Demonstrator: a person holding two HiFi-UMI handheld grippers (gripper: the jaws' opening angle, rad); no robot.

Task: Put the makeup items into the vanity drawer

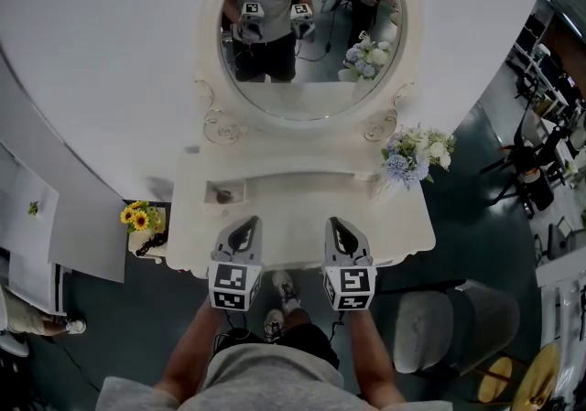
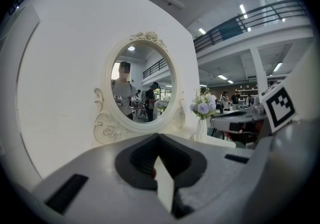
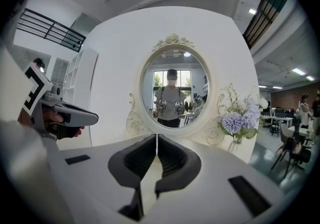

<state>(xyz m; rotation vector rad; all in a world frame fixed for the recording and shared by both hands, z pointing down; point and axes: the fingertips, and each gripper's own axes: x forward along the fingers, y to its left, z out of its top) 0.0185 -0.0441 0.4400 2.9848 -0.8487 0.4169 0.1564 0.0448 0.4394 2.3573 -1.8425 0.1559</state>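
Left gripper (image 1: pixel 242 230) and right gripper (image 1: pixel 341 230) side by side over vanity top (image 1: pixel 302 203); jaws of both together; facing oval mirror (image 1: pixel 311 96).

An open industrial hall with a staged set: a freestanding curved white panel (image 1: pixel 110 52) behind the oval mirror (image 1: pixel 307 89), a railed mezzanine (image 2: pixel 260 16) above the mirror's right, office chairs (image 1: pixel 522 157) to its right

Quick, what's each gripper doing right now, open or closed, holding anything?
Left gripper: closed, nothing visibly held.
Right gripper: closed, nothing visibly held.
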